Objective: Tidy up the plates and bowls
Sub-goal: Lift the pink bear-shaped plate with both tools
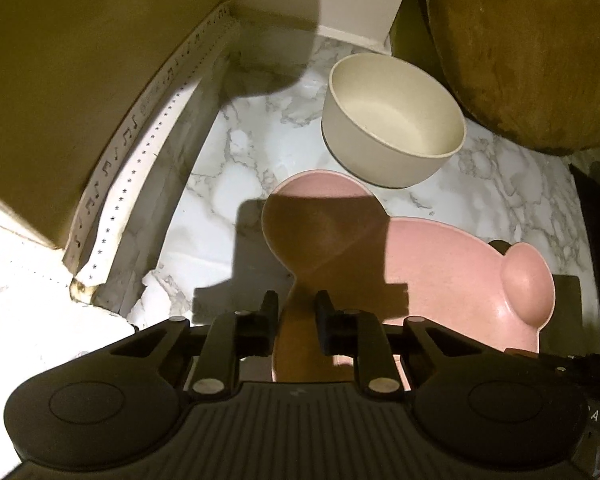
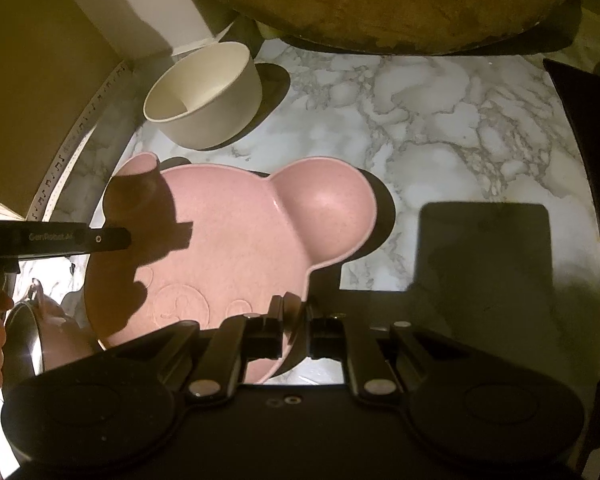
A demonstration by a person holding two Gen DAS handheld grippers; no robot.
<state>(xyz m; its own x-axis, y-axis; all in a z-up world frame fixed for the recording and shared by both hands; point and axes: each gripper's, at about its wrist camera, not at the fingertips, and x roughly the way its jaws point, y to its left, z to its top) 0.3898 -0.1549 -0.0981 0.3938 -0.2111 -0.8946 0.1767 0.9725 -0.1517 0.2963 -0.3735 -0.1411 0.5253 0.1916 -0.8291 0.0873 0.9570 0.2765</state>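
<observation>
The pink bear-shaped plate (image 2: 236, 248) is tilted above the marble table (image 2: 440, 128), its ears toward the cream bowl (image 2: 204, 96) standing just beyond it. My right gripper (image 2: 295, 320) has its jaws clamped on the plate's near rim; my left gripper (image 1: 296, 312) has its jaws clamped on the rim at the other side. A large round wooden board (image 1: 532, 48) leans behind the bowl.

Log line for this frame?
right gripper: shut on pink plate rim | left gripper: straddles plate edge, grip unclear | cream bowl: upright on counter
</observation>
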